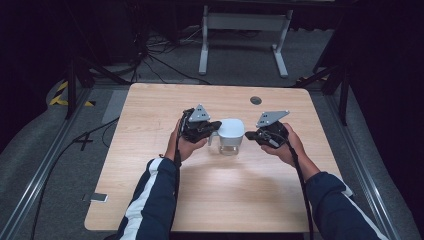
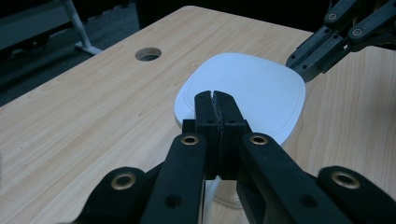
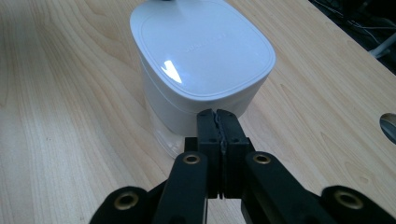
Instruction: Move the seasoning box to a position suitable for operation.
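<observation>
A white lidded container (image 1: 231,134) with a clear lower part stands at the middle of the wooden table (image 1: 150,190). My left gripper (image 1: 215,126) is at its left side, jaws shut with nothing between them, tips over the lid's near edge (image 2: 243,88) in the left gripper view. My right gripper (image 1: 248,135) is at the container's right side, also shut and empty. In the right gripper view its tips (image 3: 217,114) sit just short of the container's white wall (image 3: 187,70). The right gripper's jaws (image 2: 303,65) reach the lid's far corner in the left gripper view.
A round cable hole (image 1: 256,100) lies near the table's far edge. A white desk frame (image 1: 240,35) stands on the grey floor beyond the table. A flat phone-like object (image 1: 95,198) lies by the table's near left corner. Cables run over the floor at left.
</observation>
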Tool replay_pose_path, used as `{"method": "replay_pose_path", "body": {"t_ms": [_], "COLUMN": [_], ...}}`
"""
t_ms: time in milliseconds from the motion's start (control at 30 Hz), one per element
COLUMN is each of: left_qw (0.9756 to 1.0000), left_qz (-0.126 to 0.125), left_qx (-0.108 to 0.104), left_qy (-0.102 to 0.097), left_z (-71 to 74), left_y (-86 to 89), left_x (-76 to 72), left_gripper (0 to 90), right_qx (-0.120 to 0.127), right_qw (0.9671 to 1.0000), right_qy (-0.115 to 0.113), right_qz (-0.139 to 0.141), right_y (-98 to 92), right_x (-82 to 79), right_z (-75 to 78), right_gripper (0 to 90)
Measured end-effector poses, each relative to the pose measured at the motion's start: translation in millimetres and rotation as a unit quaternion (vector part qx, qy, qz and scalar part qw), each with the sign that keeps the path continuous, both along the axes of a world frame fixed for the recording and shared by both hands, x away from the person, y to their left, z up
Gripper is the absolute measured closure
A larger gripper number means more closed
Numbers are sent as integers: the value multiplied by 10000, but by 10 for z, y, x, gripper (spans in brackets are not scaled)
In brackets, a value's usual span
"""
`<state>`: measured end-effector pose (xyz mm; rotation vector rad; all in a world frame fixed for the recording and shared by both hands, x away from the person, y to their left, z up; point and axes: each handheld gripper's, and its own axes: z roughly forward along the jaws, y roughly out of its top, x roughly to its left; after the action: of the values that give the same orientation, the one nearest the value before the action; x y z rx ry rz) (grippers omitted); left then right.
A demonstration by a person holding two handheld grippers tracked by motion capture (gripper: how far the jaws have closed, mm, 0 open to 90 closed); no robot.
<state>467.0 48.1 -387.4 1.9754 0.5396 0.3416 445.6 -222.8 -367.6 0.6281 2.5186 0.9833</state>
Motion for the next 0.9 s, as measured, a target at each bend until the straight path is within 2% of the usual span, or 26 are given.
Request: {"method": "replay_pose_path", "body": {"t_ms": [133,367,500,900], "left_qw": [9999,10000,10000,9999], "left_qz": [4,3,30,92], "left_qx": [52,65,-55,-92], "left_qy": [-93,-74,-13,-69], "left_z": [3,1,-16,-30], "left_y": [-24,-8,-1,11], "left_x": [-15,-13,-17,-25], "left_gripper": [900,900,900,900], "right_qx": [-46,-56,-59,-35], "right_qw": [10000,10000,10000,9999], "right_qy": [22,64,56,96], "right_qz": [4,13,-10,-24], "right_y": [20,17,26,21], "right_x": [1,7,7,15], "right_z": [-9,-16,-20,-32], "right_gripper": [895,895,895,893]}}
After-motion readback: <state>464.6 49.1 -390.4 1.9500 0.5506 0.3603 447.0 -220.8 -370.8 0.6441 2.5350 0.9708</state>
